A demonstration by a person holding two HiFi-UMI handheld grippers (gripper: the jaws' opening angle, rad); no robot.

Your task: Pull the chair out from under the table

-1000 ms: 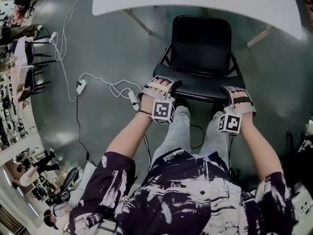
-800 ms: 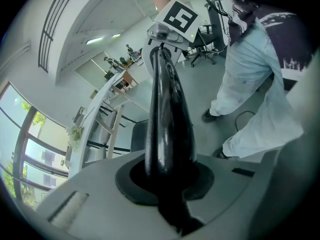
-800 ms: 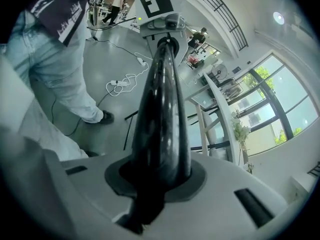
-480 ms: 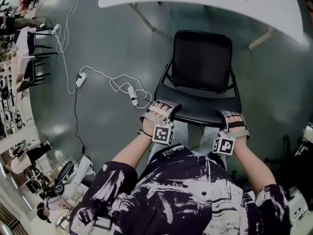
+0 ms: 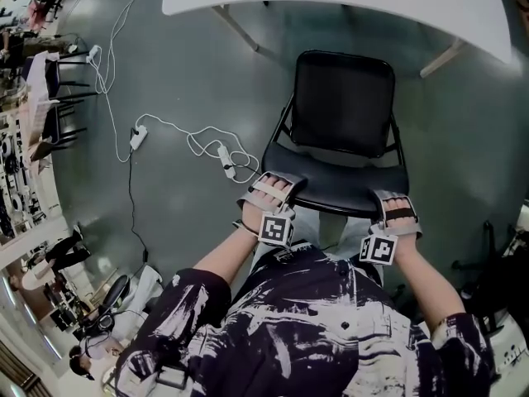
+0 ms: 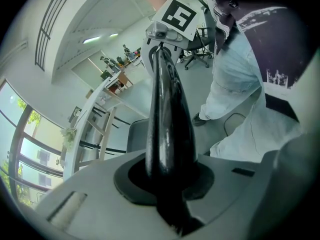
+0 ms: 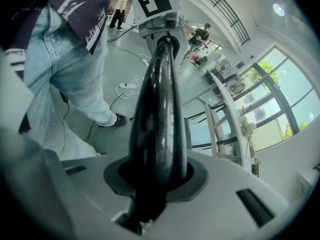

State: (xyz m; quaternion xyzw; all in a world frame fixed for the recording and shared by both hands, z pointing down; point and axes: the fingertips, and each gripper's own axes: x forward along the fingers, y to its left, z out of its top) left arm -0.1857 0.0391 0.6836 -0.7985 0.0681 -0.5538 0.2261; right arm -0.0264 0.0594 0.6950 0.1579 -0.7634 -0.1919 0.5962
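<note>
The black chair (image 5: 343,102) stands on the grey floor, out from under the white table (image 5: 463,15). Its backrest top rail (image 5: 339,193) is nearest me. My left gripper (image 5: 277,187) is shut on the rail's left end. My right gripper (image 5: 395,207) grips the right end; its jaws have just been opening a little, with the rail still between them. In the left gripper view the black rail (image 6: 167,109) runs from my left gripper (image 6: 167,189) up to the right gripper's marker cube (image 6: 178,15). The right gripper view shows the same rail (image 7: 157,104) leaving my right gripper (image 7: 155,181).
A white cable with power strips (image 5: 223,157) lies on the floor left of the chair. Dark chairs (image 5: 58,81) stand at the far left. The table's legs (image 5: 235,27) slant down behind the chair. My own legs are just behind the backrest.
Both grippers and the chair have come toward me, away from the table, which widened the gap between seat and table edge. Over the last half second they have hardly moved.
</note>
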